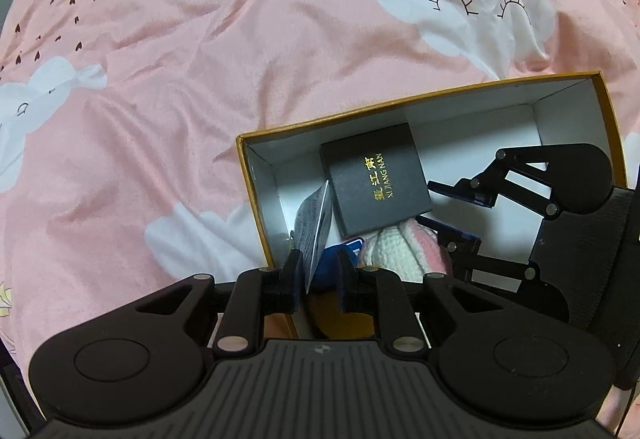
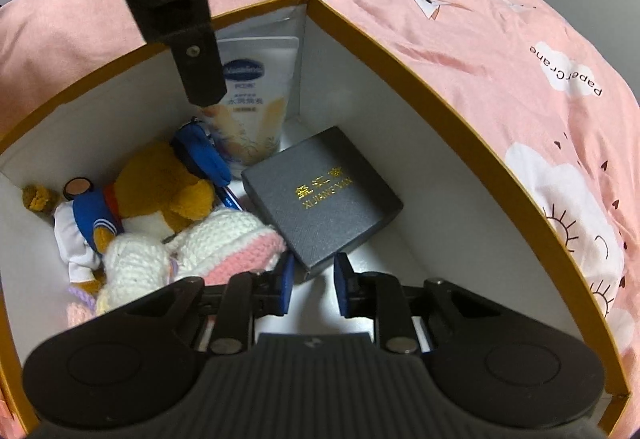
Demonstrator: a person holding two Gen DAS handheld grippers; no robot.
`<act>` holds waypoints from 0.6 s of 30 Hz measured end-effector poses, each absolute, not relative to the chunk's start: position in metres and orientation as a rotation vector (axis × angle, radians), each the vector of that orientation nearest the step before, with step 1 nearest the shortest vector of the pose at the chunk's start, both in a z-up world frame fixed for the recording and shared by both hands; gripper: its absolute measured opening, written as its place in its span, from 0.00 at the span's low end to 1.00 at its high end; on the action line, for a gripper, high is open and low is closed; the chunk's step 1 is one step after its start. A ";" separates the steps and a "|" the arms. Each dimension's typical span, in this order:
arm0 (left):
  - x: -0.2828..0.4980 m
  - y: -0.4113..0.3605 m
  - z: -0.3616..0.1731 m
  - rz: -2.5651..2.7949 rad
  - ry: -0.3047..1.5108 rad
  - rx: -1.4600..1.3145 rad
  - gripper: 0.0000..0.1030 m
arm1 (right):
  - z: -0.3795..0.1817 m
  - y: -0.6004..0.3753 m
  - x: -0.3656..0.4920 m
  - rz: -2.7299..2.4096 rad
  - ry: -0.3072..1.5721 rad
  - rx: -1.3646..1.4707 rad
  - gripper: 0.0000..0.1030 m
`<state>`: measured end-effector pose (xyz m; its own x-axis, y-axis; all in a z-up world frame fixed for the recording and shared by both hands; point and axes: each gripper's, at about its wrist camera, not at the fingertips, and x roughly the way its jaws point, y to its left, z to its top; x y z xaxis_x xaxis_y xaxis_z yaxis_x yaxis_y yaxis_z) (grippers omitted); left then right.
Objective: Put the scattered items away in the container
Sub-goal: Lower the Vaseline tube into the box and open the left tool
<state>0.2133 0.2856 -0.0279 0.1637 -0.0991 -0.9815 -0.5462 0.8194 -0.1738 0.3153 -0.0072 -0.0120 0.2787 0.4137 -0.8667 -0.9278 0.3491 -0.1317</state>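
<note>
A pink bedsheet (image 1: 200,59) printed with white clouds and paper cranes covers the bed. On it sits an open cardboard box (image 2: 460,119) with a mustard rim and white inside walls.

Seen from the right wrist, going left to right inside the box: a plush bear (image 2: 160,183) in a blue and white sailor top lies against the left wall. Just beside it, nearer the camera, is a white and pink knitted toy (image 2: 224,243). A blue pen (image 2: 230,199) lies between the bear and the black gift box (image 2: 324,199) with gold lettering, which rests flat on the box floor. A white lotion tube (image 2: 260,99) leans in the far corner.

The left gripper (image 1: 318,271) points down over the box, clenched on the white lotion tube, which hangs edge-on between its pads in its own view. The right gripper (image 2: 312,285) hovers inside the box, its jaws apart and empty, close above the near corner of the black gift box.
</note>
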 end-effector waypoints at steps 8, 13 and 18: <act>0.211 0.280 -0.018 0.396 1.317 -0.522 0.06 | -0.004 -0.019 0.307 1.053 0.818 -0.740 0.23; 0.213 0.279 -0.015 0.455 1.303 -0.508 0.06 | -0.002 -0.029 0.304 1.073 0.806 -0.758 0.23; 0.213 0.279 -0.023 0.440 1.340 -0.552 0.07 | -0.007 -0.029 0.299 1.077 0.825 -0.765 0.23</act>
